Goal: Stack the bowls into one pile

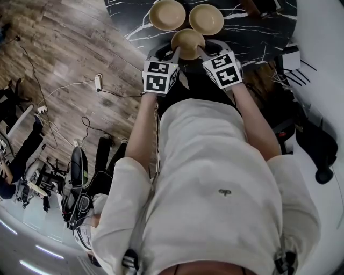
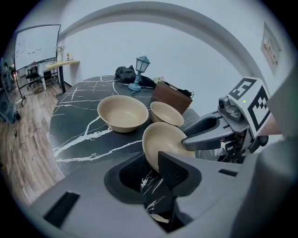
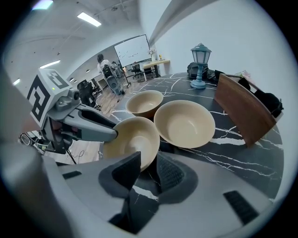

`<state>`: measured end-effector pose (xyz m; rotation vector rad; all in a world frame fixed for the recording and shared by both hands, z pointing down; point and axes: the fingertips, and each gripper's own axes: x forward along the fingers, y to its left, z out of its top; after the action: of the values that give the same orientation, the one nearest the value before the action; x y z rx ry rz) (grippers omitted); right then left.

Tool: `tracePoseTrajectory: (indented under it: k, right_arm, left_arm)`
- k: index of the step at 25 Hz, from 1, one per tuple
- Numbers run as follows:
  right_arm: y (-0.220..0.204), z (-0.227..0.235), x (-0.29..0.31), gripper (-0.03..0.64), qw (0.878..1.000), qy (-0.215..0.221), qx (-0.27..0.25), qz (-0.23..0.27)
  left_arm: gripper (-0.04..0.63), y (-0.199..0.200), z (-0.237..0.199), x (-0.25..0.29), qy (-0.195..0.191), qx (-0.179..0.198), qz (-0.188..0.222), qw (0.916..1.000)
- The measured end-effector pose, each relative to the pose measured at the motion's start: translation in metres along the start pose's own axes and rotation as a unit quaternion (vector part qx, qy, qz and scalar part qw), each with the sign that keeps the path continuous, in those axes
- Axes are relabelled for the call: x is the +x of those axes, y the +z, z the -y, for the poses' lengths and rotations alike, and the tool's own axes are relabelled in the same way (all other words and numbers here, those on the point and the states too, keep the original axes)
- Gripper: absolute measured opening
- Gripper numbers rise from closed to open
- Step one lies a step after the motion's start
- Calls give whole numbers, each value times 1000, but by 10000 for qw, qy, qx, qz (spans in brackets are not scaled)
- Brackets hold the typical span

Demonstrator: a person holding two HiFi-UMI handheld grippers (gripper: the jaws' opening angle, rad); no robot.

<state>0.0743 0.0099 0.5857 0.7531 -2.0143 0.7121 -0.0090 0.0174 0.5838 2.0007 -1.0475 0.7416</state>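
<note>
Beige round bowl [image 1: 187, 42], nearest of three on the black marble table [image 1: 252, 32], looks light, stiff and slick: grip its thin rim. Left gripper [image 2: 151, 168] and right gripper [image 3: 146, 166] straddle opposite rim edges, jaws apart, seemingly not yet pinching.

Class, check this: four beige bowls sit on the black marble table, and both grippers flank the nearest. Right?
No: the head view shows three beige bowls on the table, not four. The left gripper and right gripper flank the nearest bowl.
</note>
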Motion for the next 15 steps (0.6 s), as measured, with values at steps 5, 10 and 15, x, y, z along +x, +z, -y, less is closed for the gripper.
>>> tracePoseTrajectory:
  k: [5,10,15]
  right_arm:
    - [1,1,-1,93,10000,-10,54,16]
    - [2,1,-1,77,10000,-20,-10,-22]
    - [4,-1,-4,66,10000,-26,-56,-33]
  left_arm:
    - [86,0,1,-1,-12,8,-15,10000]
    - [80,-3,3,-5,-24,-9,-52,10000]
    - [63,-2,1,-9,7,-92,21,10000]
